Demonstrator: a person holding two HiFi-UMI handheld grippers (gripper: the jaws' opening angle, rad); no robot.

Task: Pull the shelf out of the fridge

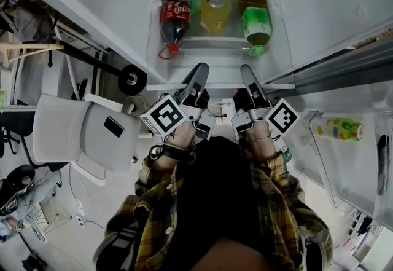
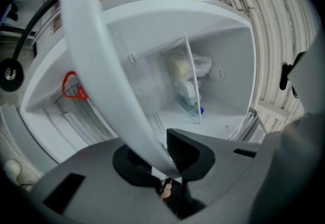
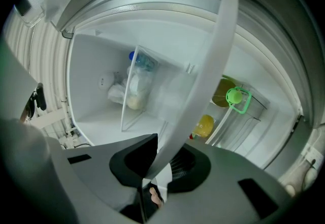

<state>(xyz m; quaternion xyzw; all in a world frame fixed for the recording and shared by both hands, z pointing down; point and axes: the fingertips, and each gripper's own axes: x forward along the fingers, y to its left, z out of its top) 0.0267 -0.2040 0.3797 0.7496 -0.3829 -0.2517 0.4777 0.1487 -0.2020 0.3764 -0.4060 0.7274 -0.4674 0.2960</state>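
Left gripper [image 1: 198,73] fingers: pinching white-rimmed clear glass fridge shelf [image 1: 221,86], left of rim's middle. Rim's long axis crosswise; shelf inside fridge, ahead of both grips. Right gripper [image 1: 248,73] fingers: pinching rim right of middle. Equally near; likely straight pull back.

White-rimmed clear shelf [image 1: 220,86] horizontal in open fridge [image 1: 331,11].

The shelf rail [image 2: 91,55] runs off the view's top edge; the bagged items [image 3: 133,88] are unidentifiable.
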